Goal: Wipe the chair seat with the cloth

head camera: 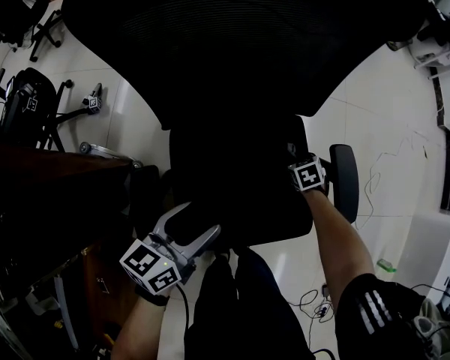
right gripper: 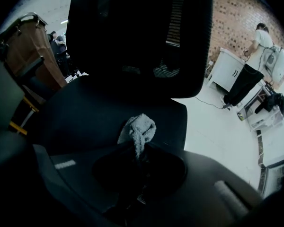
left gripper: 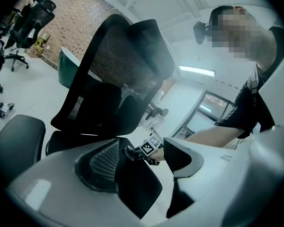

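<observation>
A black office chair fills the head view, its mesh backrest [head camera: 240, 43] at the top and its dark seat [head camera: 232, 193] in the middle. My right gripper [right gripper: 137, 151] is shut on a bunched grey cloth [right gripper: 138, 128] that rests on the seat [right gripper: 104, 110], toward its right side; its marker cube [head camera: 308, 175] shows beside the right armrest [head camera: 343, 180]. My left gripper [head camera: 202, 221] hangs at the seat's front left corner. It is open, with nothing between its pads [left gripper: 102, 162], and it does not touch the cloth.
Other black chairs [head camera: 30, 103] stand at the far left, beside a dark wooden desk [head camera: 52, 182]. Cables [head camera: 375, 172] trail over the pale floor to the right. A person [right gripper: 256, 56] stands by a white cabinet [right gripper: 226, 68] far behind the chair.
</observation>
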`<state>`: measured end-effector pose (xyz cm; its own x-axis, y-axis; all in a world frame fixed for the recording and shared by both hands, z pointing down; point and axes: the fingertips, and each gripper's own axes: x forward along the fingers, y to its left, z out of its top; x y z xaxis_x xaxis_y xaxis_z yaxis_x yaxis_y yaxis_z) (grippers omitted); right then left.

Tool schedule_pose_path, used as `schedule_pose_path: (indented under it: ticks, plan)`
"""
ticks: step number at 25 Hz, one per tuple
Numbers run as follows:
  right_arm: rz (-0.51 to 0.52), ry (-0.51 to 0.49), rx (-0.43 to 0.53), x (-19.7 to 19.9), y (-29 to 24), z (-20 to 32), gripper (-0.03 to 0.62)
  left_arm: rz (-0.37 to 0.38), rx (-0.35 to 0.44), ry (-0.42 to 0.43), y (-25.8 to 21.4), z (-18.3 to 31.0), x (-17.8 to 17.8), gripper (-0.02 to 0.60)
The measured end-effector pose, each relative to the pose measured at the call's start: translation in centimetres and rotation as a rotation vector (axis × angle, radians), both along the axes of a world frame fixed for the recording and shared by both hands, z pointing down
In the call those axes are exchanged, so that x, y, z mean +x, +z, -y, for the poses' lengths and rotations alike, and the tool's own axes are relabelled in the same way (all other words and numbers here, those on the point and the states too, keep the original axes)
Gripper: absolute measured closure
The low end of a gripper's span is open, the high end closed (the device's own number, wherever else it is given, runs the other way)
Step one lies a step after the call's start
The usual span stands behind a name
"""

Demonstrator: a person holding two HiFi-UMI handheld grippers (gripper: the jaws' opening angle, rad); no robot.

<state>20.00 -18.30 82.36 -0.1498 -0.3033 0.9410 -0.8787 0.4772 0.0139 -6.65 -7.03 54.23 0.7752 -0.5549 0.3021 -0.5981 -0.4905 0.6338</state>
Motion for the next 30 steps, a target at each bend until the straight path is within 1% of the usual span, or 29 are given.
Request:
schedule_pose_path:
  ticks: [2,4,5,7,10,12,14,16,18,20,24,27,30]
  plan:
    - [0.003,0.016,0.000,0.1,-0.1,0.0,0.540,-0.002,0.002,-0.006,-0.2,-0.1,-0.4,0.264]
    - [0.049,0.018,0.029,-1.7,-1.0,0.5,0.540,-0.001,0.004,-0.017,-0.3,-0.4,-1.1,0.264]
    - [0.093,0.007,0.048,-3.7,-1.7,0.7,0.540,0.000,0.003,-0.025,-0.2,-0.6,-1.7,0.264]
    - [0.198,-0.046,0.053,-9.3,-2.7,0.2,0.540,0.005,-0.005,-0.044,0.0,-1.0,-2.9,0.264]
    - [0.300,-0.175,0.030,-18.4,-2.7,-2.3,0.540,0.019,-0.020,-0.071,0.3,-1.8,-4.5,0.264]
    - [0.331,-0.264,0.015,-24.0,-2.5,-4.1,0.540,0.030,-0.025,-0.084,0.5,-2.4,-5.5,0.264]
    - [0.362,-0.332,-0.007,-28.8,-2.3,-5.9,0.540,0.040,-0.029,-0.093,0.8,-2.8,-6.4,0.264]
    - [0.382,-0.390,-0.027,-32.4,-2.1,-7.6,0.540,0.046,-0.032,-0.101,1.0,-3.2,-7.1,0.264]
    - [0.381,-0.448,-0.039,-34.6,-1.6,-8.9,0.540,0.048,-0.034,-0.108,1.2,-3.4,-7.5,0.264]
    - [0.375,-0.478,-0.042,-35.7,-1.0,-9.9,0.540,0.048,-0.038,-0.113,1.5,-3.6,-7.7,0.264]
    - [0.398,-0.457,-0.040,-35.5,-0.8,-10.4,0.540,0.047,-0.047,-0.109,2.1,-3.8,-7.5,0.262]
    - [0.361,-0.483,-0.048,-33.1,-0.2,-11.2,0.540,0.045,-0.052,-0.095,2.1,-3.7,-6.8,0.262]
    - [0.297,-0.482,-0.056,-28.6,0.9,-11.7,0.541,0.038,-0.048,-0.071,1.8,-3.3,-5.5,0.262]
